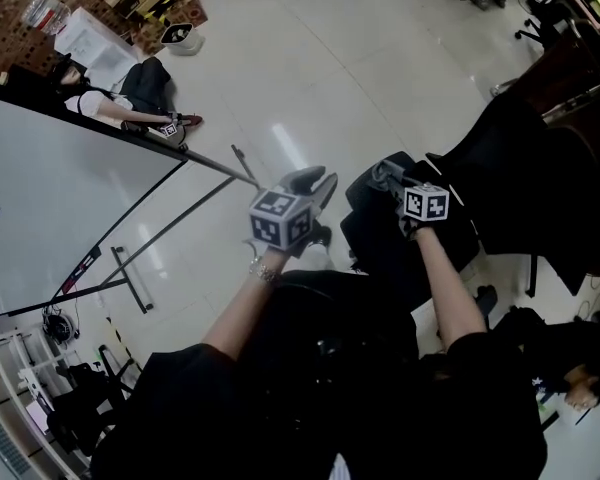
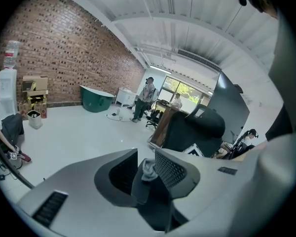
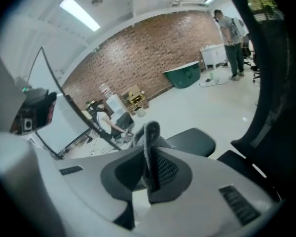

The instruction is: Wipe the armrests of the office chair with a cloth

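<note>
Grey cloth (image 3: 152, 130) between right tool (image 3: 149, 154) jaws

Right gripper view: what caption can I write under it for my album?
Right hand-held gripper pinching a grey cloth, a black armrest just ahead.

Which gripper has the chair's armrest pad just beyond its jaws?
The right gripper: a black armrest pad lies just past its pinched cloth. The left gripper faces open floor, with the chair farther off.
</note>
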